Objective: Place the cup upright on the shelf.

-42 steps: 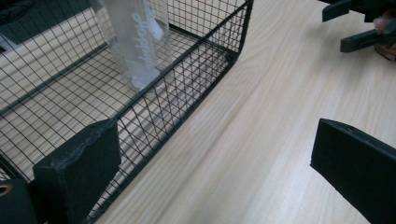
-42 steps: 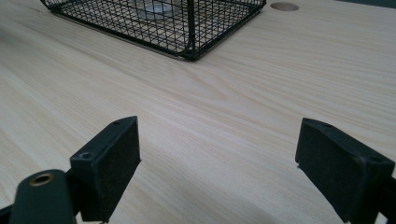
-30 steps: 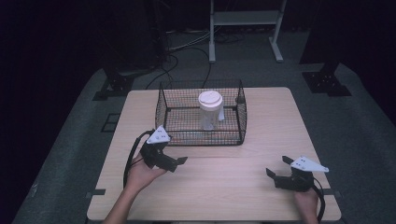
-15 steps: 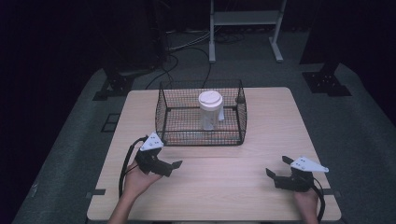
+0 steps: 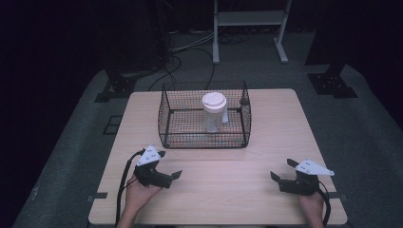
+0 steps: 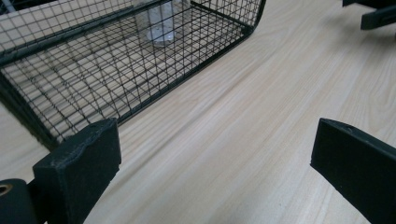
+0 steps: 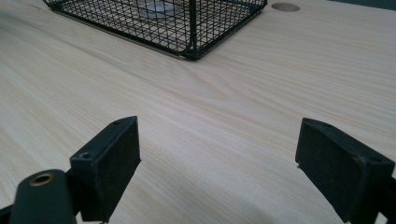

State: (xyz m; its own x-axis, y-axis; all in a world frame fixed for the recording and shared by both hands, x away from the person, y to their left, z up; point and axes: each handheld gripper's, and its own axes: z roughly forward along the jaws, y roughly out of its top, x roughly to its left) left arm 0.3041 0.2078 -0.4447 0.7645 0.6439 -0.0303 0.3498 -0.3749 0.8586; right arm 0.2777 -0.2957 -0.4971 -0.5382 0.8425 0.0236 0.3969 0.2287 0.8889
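A black wire basket (image 5: pixel 204 118) stands on the far middle of the wooden table (image 5: pixel 275 128), holding an upright white lidded cup (image 5: pixel 213 111). My left gripper (image 5: pixel 170 165) rests near the front left, open and holding nothing, a short way in front of the basket's near left corner. My right gripper (image 5: pixel 281 169) lies at the front right, open too. In the left gripper view the gripper (image 6: pixel 212 158) faces bare wood beside the basket (image 6: pixel 116 60), with the cup (image 6: pixel 161 28) behind the mesh. In the right gripper view the gripper (image 7: pixel 224 158) points at the basket (image 7: pixel 187 23).
The right gripper's jaws (image 6: pixel 373 14) appear at the top right of the left gripper view. A round hole (image 7: pixel 285 7) is cut in the tabletop beyond the basket. Cables (image 5: pixel 190 47) and a white stand (image 5: pixel 247 28) are on the dark floor behind the table.
My left gripper has drawn back toward the front edge and slightly left, away from the basket. The right gripper, basket and cup have stayed put.
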